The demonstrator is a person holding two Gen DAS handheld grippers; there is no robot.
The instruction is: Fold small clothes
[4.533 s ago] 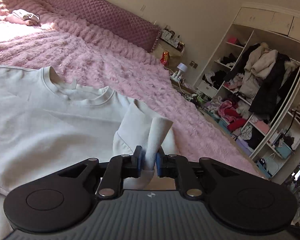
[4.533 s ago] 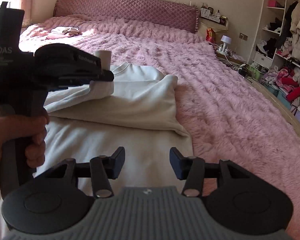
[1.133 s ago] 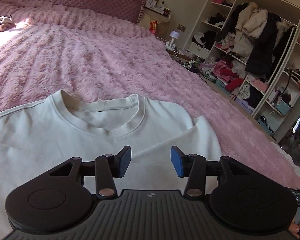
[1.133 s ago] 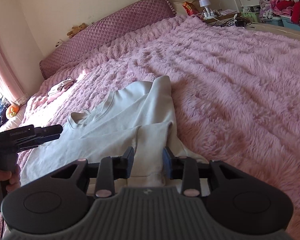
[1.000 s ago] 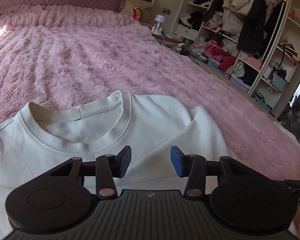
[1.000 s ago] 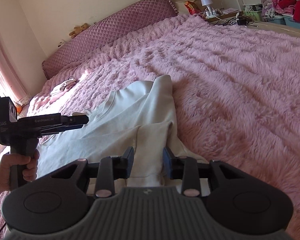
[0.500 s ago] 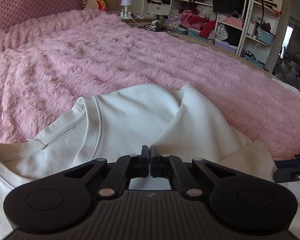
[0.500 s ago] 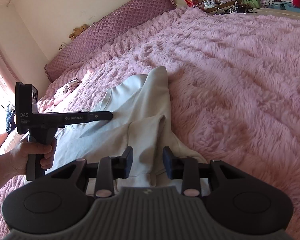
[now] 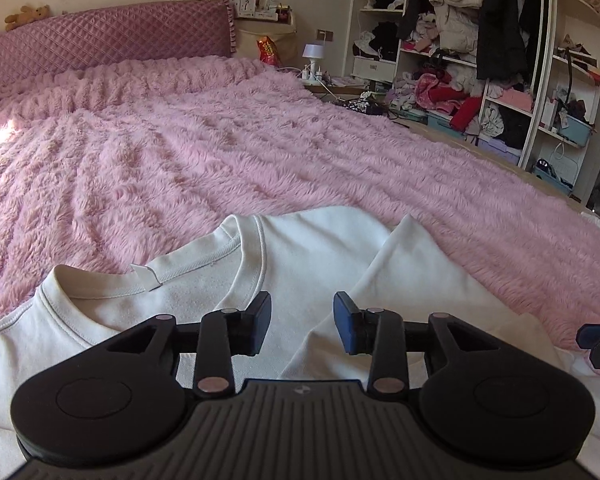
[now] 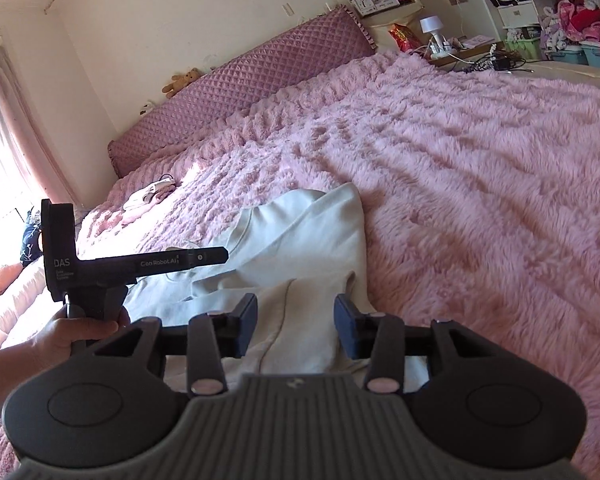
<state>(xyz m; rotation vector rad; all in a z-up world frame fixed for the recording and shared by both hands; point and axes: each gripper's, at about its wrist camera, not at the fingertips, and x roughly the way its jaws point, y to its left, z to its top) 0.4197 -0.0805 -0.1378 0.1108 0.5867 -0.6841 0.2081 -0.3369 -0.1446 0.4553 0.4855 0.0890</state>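
A white sweatshirt (image 9: 312, 248) lies flat on the pink fuzzy bed cover, its collar (image 9: 204, 260) toward the headboard and its right sleeve (image 9: 412, 280) folded over the body. My left gripper (image 9: 302, 322) is open and empty just above the shirt, right of the collar. In the right wrist view the sweatshirt (image 10: 316, 236) lies ahead with the sleeve cuff (image 10: 296, 320) between the fingers of my open right gripper (image 10: 296, 324). The left gripper's body (image 10: 140, 266) shows there, hand-held above the shirt.
The pink fuzzy bed cover (image 9: 260, 152) stretches to a quilted purple headboard (image 9: 108, 44). A small pile of clothes (image 10: 150, 194) lies near the headboard. Open shelves (image 9: 500, 60) full of clothes and a nightstand with a lamp (image 9: 314, 58) stand beyond the bed's right side.
My left gripper closed briefly half a second ago and has opened again, turning to face the headboard. My right gripper has opened wider around the sleeve cuff.
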